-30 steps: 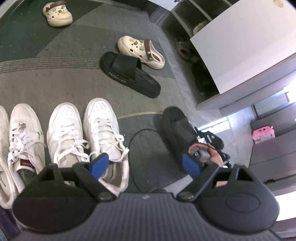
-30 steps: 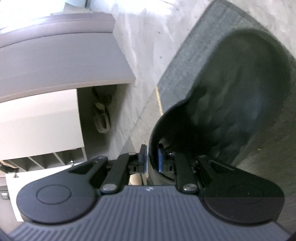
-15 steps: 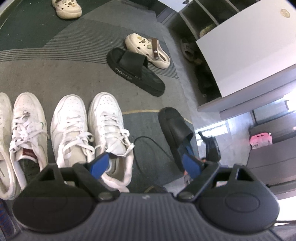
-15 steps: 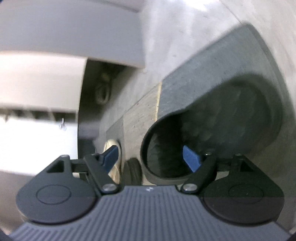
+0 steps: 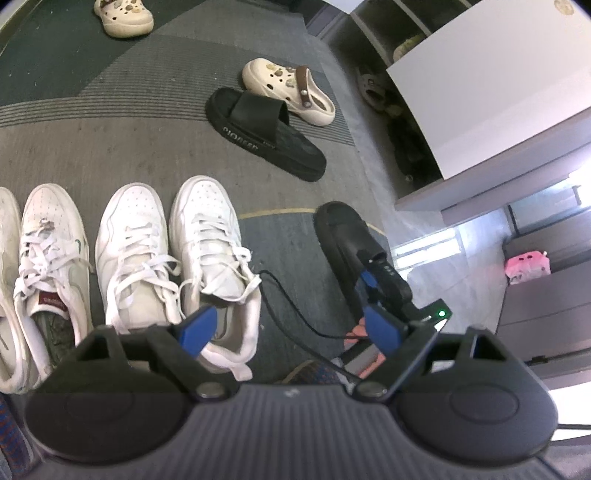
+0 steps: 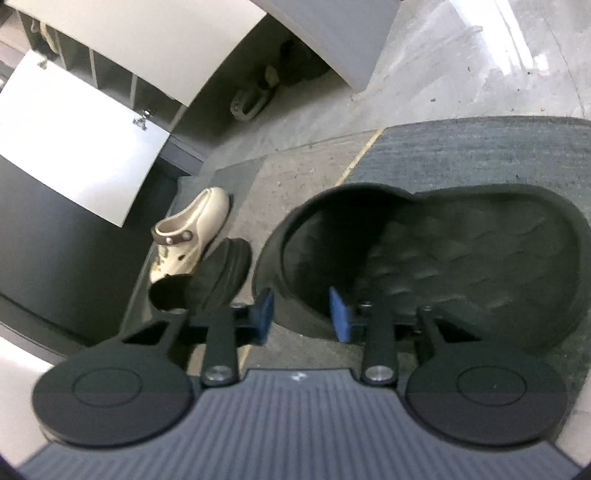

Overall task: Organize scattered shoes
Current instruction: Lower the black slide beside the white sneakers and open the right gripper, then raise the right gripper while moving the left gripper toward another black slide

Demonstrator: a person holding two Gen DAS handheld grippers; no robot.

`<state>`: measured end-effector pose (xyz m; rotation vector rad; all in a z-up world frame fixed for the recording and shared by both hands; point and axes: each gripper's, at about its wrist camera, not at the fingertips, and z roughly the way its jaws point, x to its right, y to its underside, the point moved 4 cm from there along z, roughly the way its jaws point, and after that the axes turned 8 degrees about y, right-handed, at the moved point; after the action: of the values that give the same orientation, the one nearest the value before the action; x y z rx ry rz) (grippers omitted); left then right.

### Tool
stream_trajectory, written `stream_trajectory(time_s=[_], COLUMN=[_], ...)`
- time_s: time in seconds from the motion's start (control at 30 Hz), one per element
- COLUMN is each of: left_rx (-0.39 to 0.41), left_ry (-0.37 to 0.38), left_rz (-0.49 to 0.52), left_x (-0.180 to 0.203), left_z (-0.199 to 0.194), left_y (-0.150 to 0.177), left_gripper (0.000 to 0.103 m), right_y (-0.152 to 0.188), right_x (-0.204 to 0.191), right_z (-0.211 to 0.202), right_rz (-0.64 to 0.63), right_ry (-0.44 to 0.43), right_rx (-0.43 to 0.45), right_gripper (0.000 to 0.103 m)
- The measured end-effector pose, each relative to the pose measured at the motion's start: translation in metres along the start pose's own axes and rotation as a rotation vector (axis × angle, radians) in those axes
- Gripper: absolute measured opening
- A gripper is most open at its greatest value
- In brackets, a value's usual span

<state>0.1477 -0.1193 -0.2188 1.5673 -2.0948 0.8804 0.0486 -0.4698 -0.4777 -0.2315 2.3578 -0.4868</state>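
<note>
Right wrist view, right tool [image 6: 301,314] spread astride black slide's [image 6: 424,258] strap, left tool [image 5: 291,326] spread, empty.

In your left wrist view, four sneakers [image 5: 207,251] stood side by side in a row at the left, toes pointing away from you. To their right, apart from the row, lay one slide [image 5: 343,236] on the rug [image 5: 110,140], with your right gripper [image 5: 364,280] at its near end. Beyond the row lay a second slide [image 5: 266,136], a clog [image 5: 288,90] touching its far side. Another clog [image 5: 123,14] sat farther off to the left. The cabinet [image 5: 487,85] stood at the right, shoes beneath it.
</note>
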Motion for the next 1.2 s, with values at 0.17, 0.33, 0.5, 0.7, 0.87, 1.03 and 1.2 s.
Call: stream_trajectory(time_s=[0.17, 0.33, 0.5, 0.7, 0.87, 1.03, 1.2], left_rx=[-0.012, -0.024, -0.015, 0.007, 0.088, 0.11, 0.127], left_ry=[0.003, -0.025, -0.085, -0.142, -0.137, -0.097, -0.136], left_rz=[-0.003, 0.079, 0.271, 0.413, 0.458, 0.441, 0.458], left_x=[0.004, 0.017, 0.051, 0.088, 0.102, 0.108, 0.109], left_z=[0.001, -0.019, -0.06, -0.092, -0.103, -0.095, -0.078], left_y=[-0.001, -0.006, -0.026, -0.044, -0.061, -0.077, -0.086], left_gripper=[0.088, 0.088, 0.089, 0.092, 0.092, 0.094, 0.094], right_y=[0.003, 0.0, -0.01, -0.039, -0.071, -0.097, -0.094], right_x=[-0.014, -0.008, -0.03, -0.101, -0.178, -0.251, -0.292], right_z=[0.002, -0.008, -0.063, -0.153, -0.24, -0.326, -0.379], right_rz=[-0.018, 0.034, -0.097, -0.26, -0.369, -0.367, -0.272], right_ry=[-0.017, -0.009, -0.039, -0.097, -0.152, -0.256, -0.302], right_rx=[-0.039, -0.096, -0.112, -0.089, -0.052, -0.011, -0.067], right_gripper=[0.017, 0.02, 0.02, 0.02, 0.02, 0.02, 0.02])
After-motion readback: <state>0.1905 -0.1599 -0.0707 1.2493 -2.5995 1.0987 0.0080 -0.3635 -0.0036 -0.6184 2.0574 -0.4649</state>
